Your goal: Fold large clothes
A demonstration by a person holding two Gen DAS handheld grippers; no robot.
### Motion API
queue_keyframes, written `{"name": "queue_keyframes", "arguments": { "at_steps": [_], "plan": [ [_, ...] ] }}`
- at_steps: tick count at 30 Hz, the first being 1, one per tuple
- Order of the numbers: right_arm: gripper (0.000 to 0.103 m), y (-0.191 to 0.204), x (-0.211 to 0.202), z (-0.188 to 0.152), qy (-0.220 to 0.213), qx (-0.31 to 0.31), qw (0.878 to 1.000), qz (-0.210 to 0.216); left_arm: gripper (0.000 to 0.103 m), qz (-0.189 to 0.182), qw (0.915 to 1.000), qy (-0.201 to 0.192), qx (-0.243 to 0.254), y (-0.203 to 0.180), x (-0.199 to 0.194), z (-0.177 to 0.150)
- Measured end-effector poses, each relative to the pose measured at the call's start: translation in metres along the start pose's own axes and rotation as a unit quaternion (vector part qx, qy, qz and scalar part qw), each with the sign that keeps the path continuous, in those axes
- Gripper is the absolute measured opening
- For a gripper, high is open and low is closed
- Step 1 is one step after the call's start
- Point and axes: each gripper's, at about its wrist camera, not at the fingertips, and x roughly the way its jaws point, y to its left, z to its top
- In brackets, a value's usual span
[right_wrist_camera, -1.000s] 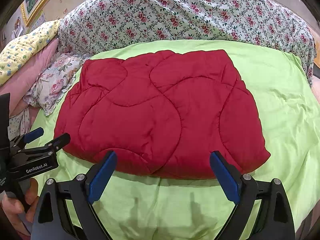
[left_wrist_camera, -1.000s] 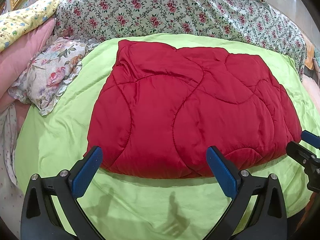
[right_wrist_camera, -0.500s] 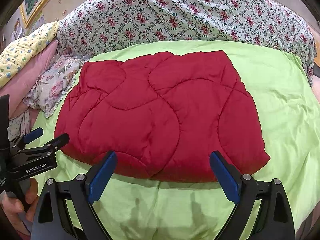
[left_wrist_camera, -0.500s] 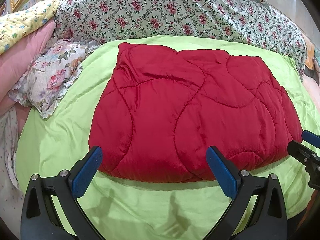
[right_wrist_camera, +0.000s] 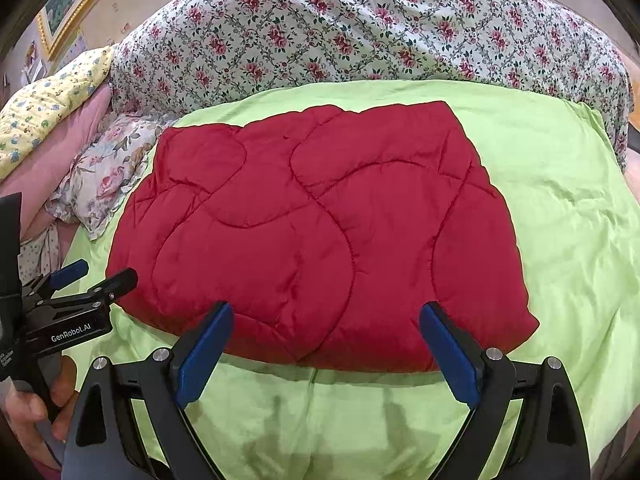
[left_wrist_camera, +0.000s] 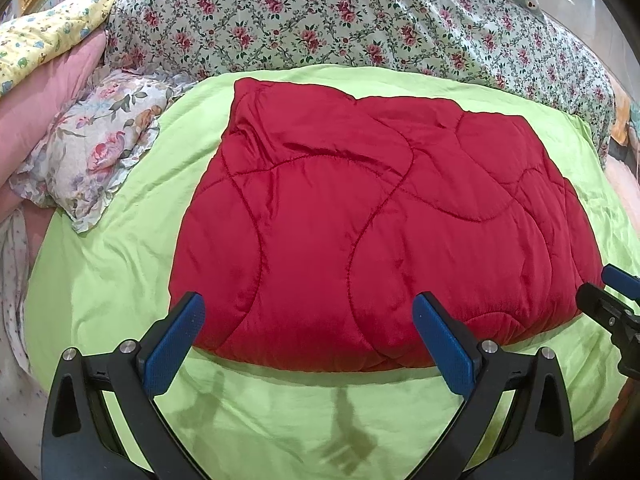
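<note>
A red quilted comforter (left_wrist_camera: 360, 220) (right_wrist_camera: 320, 232) lies folded into a thick rectangle on the lime-green bed sheet (left_wrist_camera: 100, 280) (right_wrist_camera: 560, 208). My left gripper (left_wrist_camera: 308, 312) hovers open just before the comforter's near edge, its blue pads wide apart and holding nothing. My right gripper (right_wrist_camera: 326, 320) is likewise open over the near edge, empty. In the right wrist view the left gripper (right_wrist_camera: 96, 276) appears at the far left, held by a hand (right_wrist_camera: 36, 412). The right gripper's tips (left_wrist_camera: 608, 292) show at the right edge of the left wrist view.
A rose-patterned duvet (left_wrist_camera: 340, 20) (right_wrist_camera: 360, 32) is heaped along the far side of the bed. A floral pillow (left_wrist_camera: 96, 148) (right_wrist_camera: 104, 172) lies left of the comforter, beside pink (left_wrist_camera: 44, 92) and yellow (left_wrist_camera: 44, 40) bedding. Green sheet shows in front of the comforter.
Both views have drawn back slightly, so the comforter's near edge sits a little further up in the frames. Both grippers stay open and empty; the comforter has not moved.
</note>
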Motion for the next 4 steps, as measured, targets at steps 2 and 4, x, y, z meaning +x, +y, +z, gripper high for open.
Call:
{"name": "queue_keyframes", "arguments": {
  "at_steps": [2, 4],
  "plan": [
    [0.095, 0.0003, 0.0020, 0.0012, 0.002, 0.000, 1.000, 0.001, 0.103, -0.005, 1.0000, 0.000, -0.001, -0.0014, -0.0001, 0.0009],
    [0.095, 0.0006, 0.0036, 0.0024, 0.004, 0.001, 1.000, 0.003, 0.103, -0.013, 0.9999, 0.000, -0.001, -0.0031, 0.0005, 0.0021]
  ]
}}
